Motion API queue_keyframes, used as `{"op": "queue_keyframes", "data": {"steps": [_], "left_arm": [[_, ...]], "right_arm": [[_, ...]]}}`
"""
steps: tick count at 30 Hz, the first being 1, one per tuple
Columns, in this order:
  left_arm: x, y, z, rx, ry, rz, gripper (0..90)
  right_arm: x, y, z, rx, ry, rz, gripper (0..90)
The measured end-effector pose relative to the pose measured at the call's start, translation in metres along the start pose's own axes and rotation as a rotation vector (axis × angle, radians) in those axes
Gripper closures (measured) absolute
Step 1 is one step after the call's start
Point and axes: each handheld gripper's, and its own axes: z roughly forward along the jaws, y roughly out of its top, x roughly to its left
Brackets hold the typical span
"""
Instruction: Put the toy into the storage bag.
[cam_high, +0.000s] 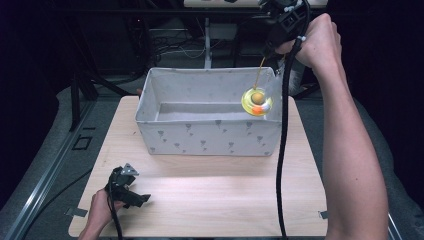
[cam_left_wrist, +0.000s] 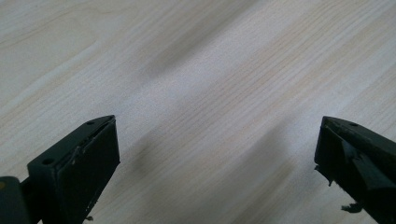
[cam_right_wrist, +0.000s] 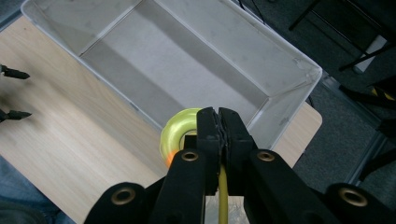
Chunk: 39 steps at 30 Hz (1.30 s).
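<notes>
The yellow ring toy (cam_high: 256, 102) was a translucent yellow disc with a tan ball at its centre and an orange-and-white patch at its five-o'clock edge. It hung from a thin yellow string (cam_high: 259, 70) that ran up toward one o'clock. The disc lay roughly flat, over the right end of the grey fabric bin (cam_high: 200, 137), just inside its three-o'clock wall. From the right gripper view the string (cam_right_wrist: 223, 196) ran down to the ring toy (cam_right_wrist: 180, 130) above the bin's near rim.
</notes>
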Motion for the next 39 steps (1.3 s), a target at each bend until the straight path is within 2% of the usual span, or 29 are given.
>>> {"op": "queue_keyframes", "data": {"steps": [11, 17, 39], "left_arm": [[-0.001, 0.0, 0.0, -0.001, 0.0, 0.0, 0.2], [-0.001, 0.0, 0.0, -0.003, -0.001, -0.001, 0.2], [-0.001, 0.0, -0.001, -0.005, -0.001, 0.002, 0.2]], "right_arm": [[-0.01, 0.003, 0.011, -0.022, 0.001, 0.024, 88.4], [-0.014, 0.005, 0.018, -0.014, -0.002, 0.031, 88.4], [-0.026, 0.007, 0.077, 0.021, 0.024, 0.051, 88.4]]}}
